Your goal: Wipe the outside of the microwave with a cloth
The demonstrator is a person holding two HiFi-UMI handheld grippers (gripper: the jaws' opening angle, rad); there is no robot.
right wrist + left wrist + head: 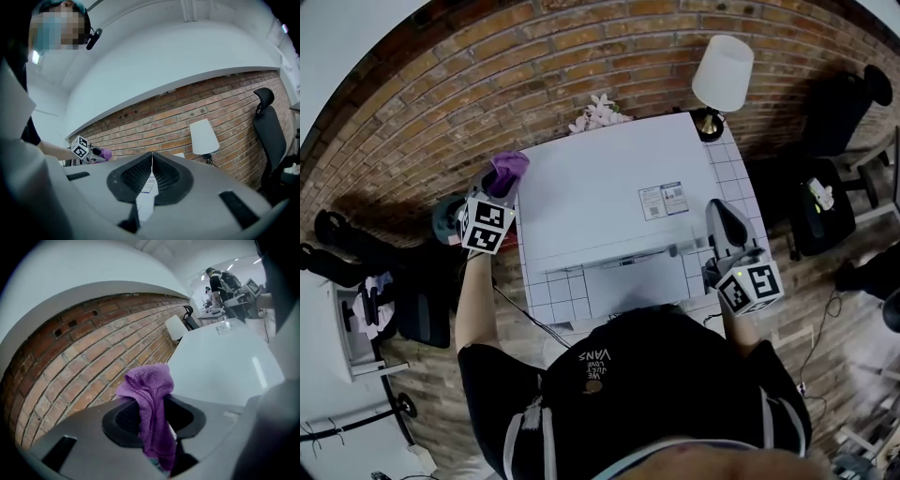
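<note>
We are gripping purple cloth [147, 385] in left gripper [157, 416], jaws clamped on it, at left edge of microwave [609, 192]; right gripper [151, 174] pinched closed, empty. Judging wiping barely starting; outer faces remaining.

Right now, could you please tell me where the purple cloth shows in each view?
Head view: purple cloth upper left, beside the left edge of the microwave.
Left gripper view: lower centre, shut in the left claw.
Right gripper view: small, at far left.
Shared landmark: the brick wall.
</note>
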